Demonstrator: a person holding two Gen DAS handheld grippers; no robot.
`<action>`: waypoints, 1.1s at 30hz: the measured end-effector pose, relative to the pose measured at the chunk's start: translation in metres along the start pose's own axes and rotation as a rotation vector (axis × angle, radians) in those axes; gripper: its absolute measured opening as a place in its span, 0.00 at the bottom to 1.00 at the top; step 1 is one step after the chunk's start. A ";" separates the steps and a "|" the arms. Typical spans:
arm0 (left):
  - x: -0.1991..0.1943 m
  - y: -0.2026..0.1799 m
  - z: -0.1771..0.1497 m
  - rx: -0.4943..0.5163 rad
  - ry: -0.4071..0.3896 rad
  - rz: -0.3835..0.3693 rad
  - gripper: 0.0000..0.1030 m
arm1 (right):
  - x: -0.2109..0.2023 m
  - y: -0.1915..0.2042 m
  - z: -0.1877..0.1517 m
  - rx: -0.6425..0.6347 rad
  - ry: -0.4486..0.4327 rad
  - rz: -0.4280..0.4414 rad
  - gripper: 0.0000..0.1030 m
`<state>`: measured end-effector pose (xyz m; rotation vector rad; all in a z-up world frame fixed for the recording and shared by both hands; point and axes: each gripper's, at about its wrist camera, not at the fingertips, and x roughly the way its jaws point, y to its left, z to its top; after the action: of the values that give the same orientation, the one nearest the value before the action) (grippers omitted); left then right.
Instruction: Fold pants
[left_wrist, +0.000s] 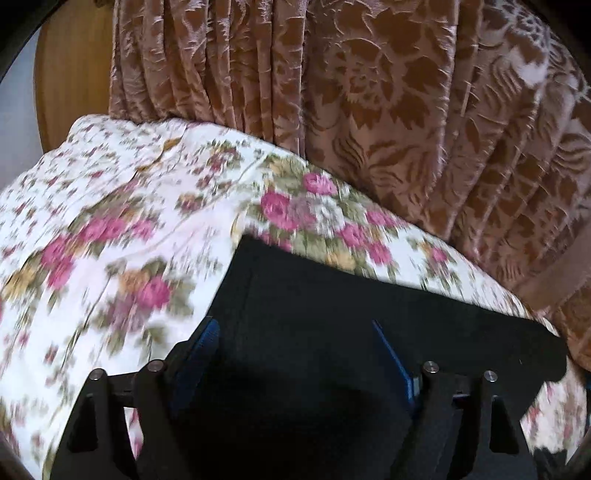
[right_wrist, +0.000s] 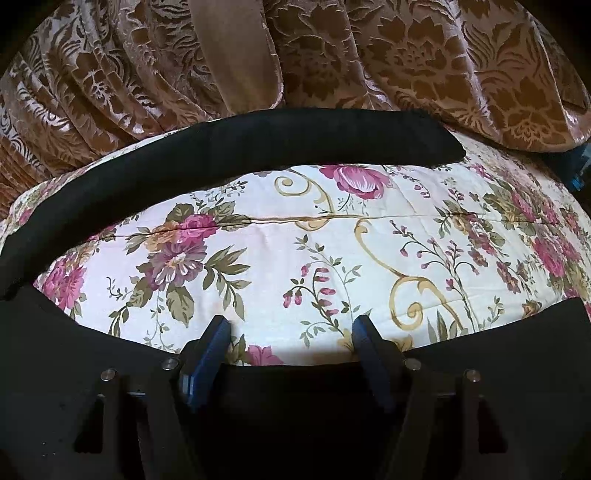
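**A:** Start at the grippers. What are they doing?

**B:** In the left wrist view, the left gripper (left_wrist: 295, 354) has its blue-padded fingers (left_wrist: 199, 354) spread wide over the black pants (left_wrist: 332, 314). Dark cloth fills the gap between them, but nothing shows them pinching it, so they look apart and holding nothing. The right gripper (right_wrist: 291, 343) is spread the same way; a black edge of cloth runs across the bottom of the gap, at the base of its fingers (right_wrist: 210, 350), and the flowered bedspread (right_wrist: 295, 258) shows between the tips.

**B:** This view is blurred by motion, so fine detail is lost.

**A:** Where are the pants, then?

**B:** On the bed. From the left gripper they run from 6 o'clock out toward 3. From the right, one long black band arcs from 9 o'clock up over 12 to about 1, with more cloth under the gripper at 6.

**A:** How far along is the folding?

**B:** Early, I judge. The cloth is still long and curved, with no compact stack to be seen. Straightening and further folds appear to remain.

**A:** Room to move?

**B:** Open bedspread lies at 10 o'clock of the left gripper and straight ahead of the right. A brown patterned curtain (right_wrist: 443, 55) hangs close behind the bed's far edge at 12, so reach there is limited.
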<state>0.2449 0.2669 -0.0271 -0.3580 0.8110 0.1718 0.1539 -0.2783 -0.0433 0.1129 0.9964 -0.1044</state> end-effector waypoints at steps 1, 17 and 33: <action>0.007 0.000 0.006 0.013 -0.009 0.021 0.79 | 0.000 -0.001 0.000 0.003 -0.001 0.003 0.69; 0.086 0.016 0.023 -0.002 0.071 0.114 0.29 | 0.001 0.001 -0.001 0.014 -0.019 -0.003 0.69; -0.070 0.006 -0.046 -0.116 -0.134 -0.187 0.11 | 0.001 0.000 -0.001 0.018 -0.022 -0.001 0.69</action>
<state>0.1645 0.2538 -0.0066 -0.5243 0.6331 0.0673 0.1540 -0.2781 -0.0446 0.1269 0.9737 -0.1153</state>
